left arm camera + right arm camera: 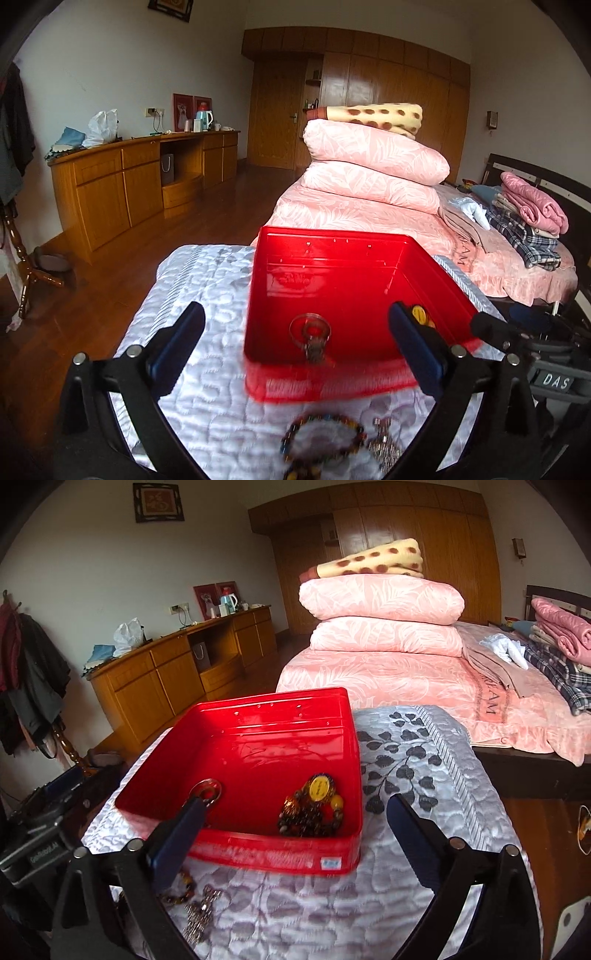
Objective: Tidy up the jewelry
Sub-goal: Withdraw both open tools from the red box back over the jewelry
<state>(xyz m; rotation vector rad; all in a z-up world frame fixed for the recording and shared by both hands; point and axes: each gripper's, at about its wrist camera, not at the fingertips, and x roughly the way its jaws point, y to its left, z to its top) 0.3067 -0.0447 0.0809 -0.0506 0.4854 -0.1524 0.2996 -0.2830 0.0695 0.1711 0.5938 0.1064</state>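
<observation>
Left wrist view: left gripper (295, 339) w/ black arms & dark-blue pads, jaws spread wide, nothing between them, above a white quilted cloth (207, 295) covering a small table. Just ahead sits a shiny red rectangular tin box (332, 273), open-topped, resting on the cloth. Inside near its front wall lies a clear ring-shaped bangle w/ small charm (310, 332); a yellow-faced bit of jewelry shows at the box's right inner corner, mostly hidden behind the right pad. On the cloth in front of the box, near bottom edge, a multicolour beaded bracelet (323, 435) and beside it on the right a silvery chain piece (384, 439), both blurred. Other gripper's black tip visible at right edge. Beyond: bed w/ folded pink quilts (376, 166). Right wrist view: right gripper (295, 819), same build, jaws also spread wide & holding nothing, over the cloth (406, 775), here showing grey leaf print. Red box (258, 738) sits left-centre; in it the clear bangle (207, 788) at left, partly behind the left pad, and a heap of dark brown/amber beads w/ a yellow oval pendant (314, 808) at the front right corner. Outside, front-left of box, beaded bracelet (181, 890) & silvery chain (201, 915) lie on the cloth, touching or nearly so; can't tell which.
</observation>
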